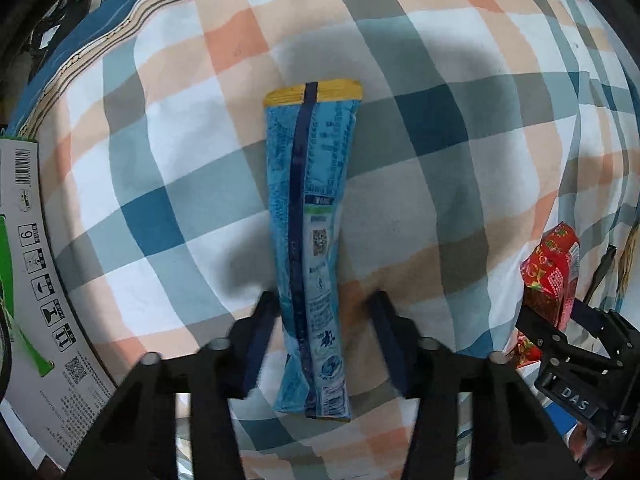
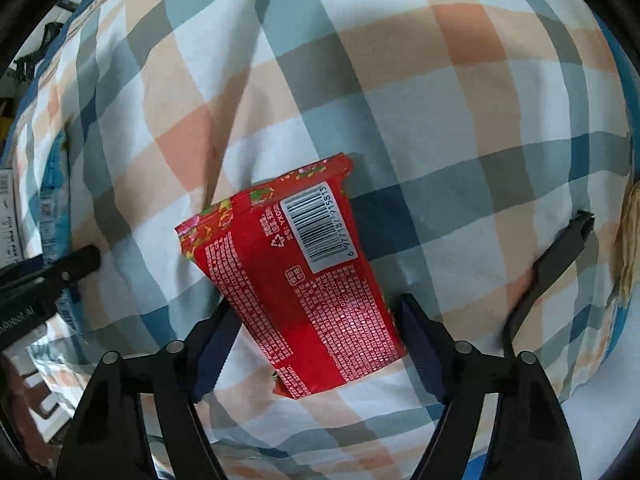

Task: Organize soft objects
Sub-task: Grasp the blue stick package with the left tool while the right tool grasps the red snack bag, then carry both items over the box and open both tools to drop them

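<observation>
The left gripper (image 1: 322, 300) straddles the blue packet (image 1: 310, 248) — jaws apart, its long axis running straight ahead between them. The right gripper (image 2: 316, 308) — jaws also apart — brackets the red packet (image 2: 296, 276), tilted slightly leftward.

Even daylight, soft shadows on the checked cloth (image 1: 400, 40), strong fisheye bending, blurred edges.

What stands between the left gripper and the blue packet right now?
Nothing visible. The blue packet already lies between the open fingers of the left gripper on the checked blanket, with a gap on the right side; contact on the left is unclear.
</observation>
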`<state>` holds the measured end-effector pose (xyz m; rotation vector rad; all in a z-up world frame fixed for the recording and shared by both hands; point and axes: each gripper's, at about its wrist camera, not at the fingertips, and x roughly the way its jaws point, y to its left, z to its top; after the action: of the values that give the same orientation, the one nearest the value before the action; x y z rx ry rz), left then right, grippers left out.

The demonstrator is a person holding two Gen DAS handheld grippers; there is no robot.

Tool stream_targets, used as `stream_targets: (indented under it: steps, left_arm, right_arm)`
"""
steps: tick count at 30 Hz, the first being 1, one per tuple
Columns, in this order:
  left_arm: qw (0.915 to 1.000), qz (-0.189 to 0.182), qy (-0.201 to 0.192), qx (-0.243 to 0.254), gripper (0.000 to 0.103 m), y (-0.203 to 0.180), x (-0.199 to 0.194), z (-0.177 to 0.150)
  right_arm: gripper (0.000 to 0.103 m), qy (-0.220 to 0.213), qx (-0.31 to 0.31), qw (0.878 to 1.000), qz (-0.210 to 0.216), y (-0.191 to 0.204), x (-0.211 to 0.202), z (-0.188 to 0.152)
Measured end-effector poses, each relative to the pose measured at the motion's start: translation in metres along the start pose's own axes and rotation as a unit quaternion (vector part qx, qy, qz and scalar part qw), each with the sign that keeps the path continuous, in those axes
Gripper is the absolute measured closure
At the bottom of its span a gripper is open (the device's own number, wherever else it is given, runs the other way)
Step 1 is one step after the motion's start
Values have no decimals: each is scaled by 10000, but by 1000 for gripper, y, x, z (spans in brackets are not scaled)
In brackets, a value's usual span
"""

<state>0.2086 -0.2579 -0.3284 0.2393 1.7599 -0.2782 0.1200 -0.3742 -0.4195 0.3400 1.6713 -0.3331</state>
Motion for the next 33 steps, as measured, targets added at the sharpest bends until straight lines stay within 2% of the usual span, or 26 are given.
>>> stream_targets:
  steps: [1,3,6,13,25,30,33]
  left_arm:
    - [10000,-37,-30,-34,70,0,-1,-2]
    - [9999,-77,-56,-89,77,3,-5,3]
    - [9998,-102,-109,-115,82,6,-9,-2]
    - [9996,-121,-211,-159,85,8,-23,-30]
    - [9966,-566,-548,-246,88,26,-56,-95]
    - [9915,-880,-876,-383,88,52,-96,-125]
    - [9872,-1001,-1123,-523,88,83,-122,-150]
  right_arm:
    - [36,-11,-11,10000,-77,2,0,-2]
    - [39,17,-30,9999,-95,7,2,-7]
    - [43,13,-54,9998,-175,8,2,-21]
    - [51,36,22,9999,-165,18,-1,-37]
    - [54,-299,-225,9982,460,56,-46,-82]
    - [54,-550,-456,9938,847,83,-87,-100]
    - [54,-725,-677,9894,1065,106,-114,-106]
